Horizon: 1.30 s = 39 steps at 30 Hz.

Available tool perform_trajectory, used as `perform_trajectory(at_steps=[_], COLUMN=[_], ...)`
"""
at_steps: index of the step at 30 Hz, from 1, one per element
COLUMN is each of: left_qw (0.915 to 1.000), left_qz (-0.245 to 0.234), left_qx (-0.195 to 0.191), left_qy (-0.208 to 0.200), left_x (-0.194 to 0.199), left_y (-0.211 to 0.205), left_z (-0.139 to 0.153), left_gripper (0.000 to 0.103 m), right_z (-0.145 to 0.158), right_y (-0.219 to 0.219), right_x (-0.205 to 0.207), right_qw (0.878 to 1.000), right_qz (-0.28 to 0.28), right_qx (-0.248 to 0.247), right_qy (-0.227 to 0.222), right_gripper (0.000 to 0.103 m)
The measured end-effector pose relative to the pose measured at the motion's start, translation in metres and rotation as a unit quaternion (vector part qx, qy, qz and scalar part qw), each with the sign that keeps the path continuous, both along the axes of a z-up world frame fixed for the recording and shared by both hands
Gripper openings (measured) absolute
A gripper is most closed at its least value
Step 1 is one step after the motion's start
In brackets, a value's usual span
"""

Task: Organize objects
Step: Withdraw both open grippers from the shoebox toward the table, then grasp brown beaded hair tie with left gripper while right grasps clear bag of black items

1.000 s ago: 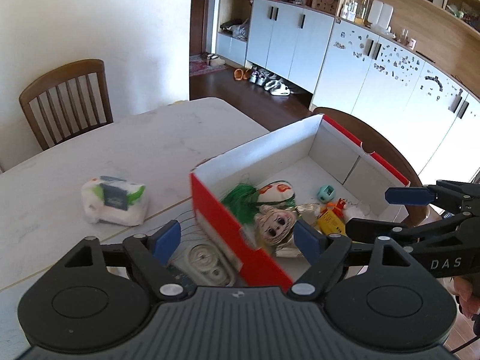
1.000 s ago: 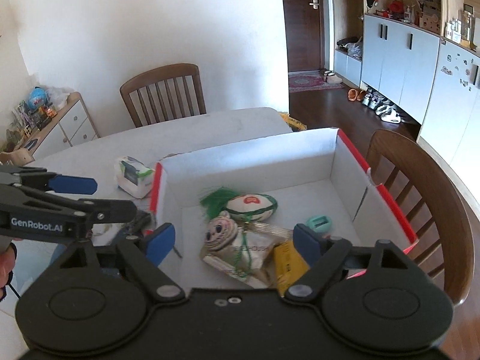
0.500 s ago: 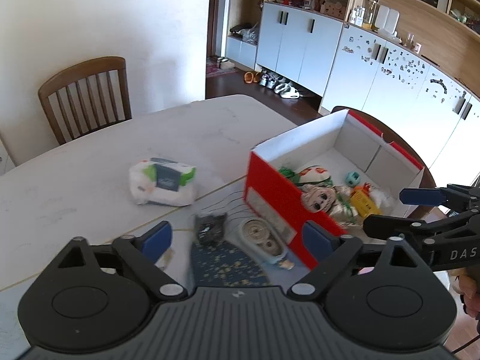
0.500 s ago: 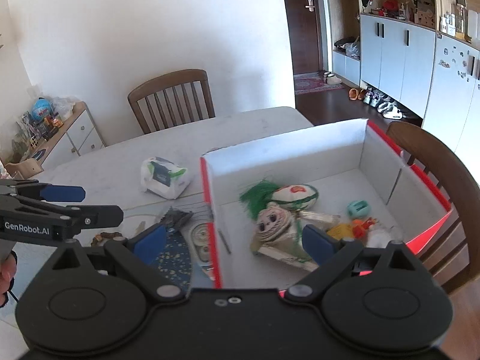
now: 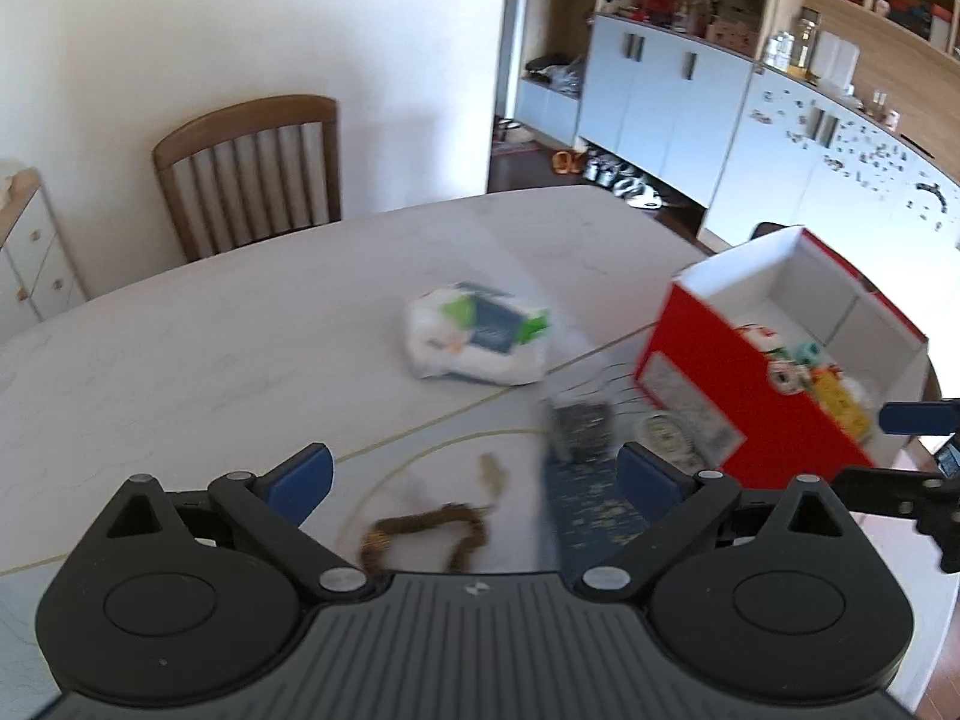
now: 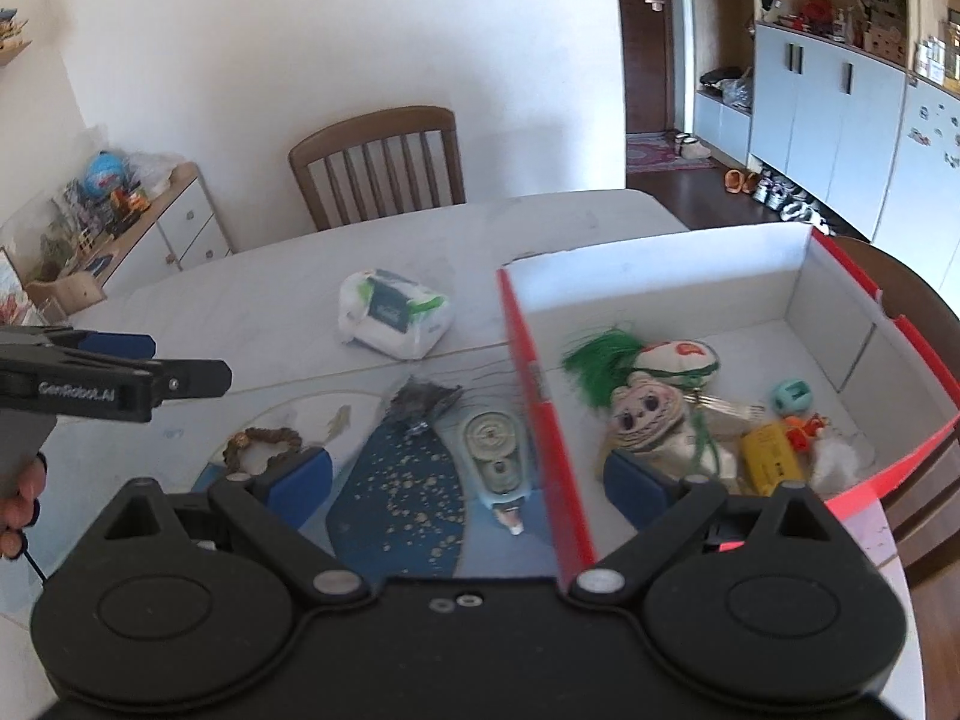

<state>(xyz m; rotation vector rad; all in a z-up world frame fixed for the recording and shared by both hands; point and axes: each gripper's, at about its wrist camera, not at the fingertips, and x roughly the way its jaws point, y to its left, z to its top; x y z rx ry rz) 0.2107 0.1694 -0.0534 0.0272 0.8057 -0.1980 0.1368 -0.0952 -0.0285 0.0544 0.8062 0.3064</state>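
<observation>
One pale marble table (image 6: 252,300) fronts wooden chair (image 6: 378,162) and white wall (image 6: 300,30).

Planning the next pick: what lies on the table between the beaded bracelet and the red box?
In the right wrist view: a dark fan and a correction tape dispenser.

Tape dispenser (image 6: 495,450) left of box (image 6: 660,267); doll (image 6: 645,420) inside.

My table (image 6: 252,294), pale and marbled

Ahead of my tongs a tissue pack (image 6: 393,312); nearer, a bead bracelet (image 6: 261,441), blue speckled sheet (image 6: 402,492), correction tape (image 6: 495,450); right, the red box (image 6: 534,396).
</observation>
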Motion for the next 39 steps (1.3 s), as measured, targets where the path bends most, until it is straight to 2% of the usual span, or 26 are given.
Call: perform_trajectory(at_steps=[10, 21, 31, 34, 39], left_qw=[0.9997, 0.9992, 0.9989, 0.999, 0.9991], left_qz=[0.011, -0.003, 0.014, 0.011, 0.009], left_qx=[-0.002, 0.022, 0.027, 0.028, 0.029], left_qy=[0.023, 0.034, 0.037, 0.033, 0.031], left_x=[0.002, 0.009, 0.015, 0.017, 0.019], left_y=[0.03, 0.022, 0.021, 0.017, 0.011], left_z=[-0.047, -0.092, -0.113, -0.115, -0.117], left_gripper=[0.101, 0.101, 0.1, 0.1, 0.094], right_z=[-0.012, -0.044, -0.07, -0.08, -0.093], right_y=[0.035, 0.073, 0.094, 0.098, 0.099], right_x=[0.021, 0.052, 0.086, 0.096, 0.107], right_qw=[1.0, 0.999, 0.999, 0.998, 0.997], right_qz=[0.016, 0.031, 0.013, 0.008, -0.005], right_qx=[-0.011, -0.028, -0.042, -0.05, -0.06], right_qy=[0.011, 0.023, 0.03, 0.036, 0.047], right_gripper=[0.097, 0.093, 0.086, 0.079, 0.073])
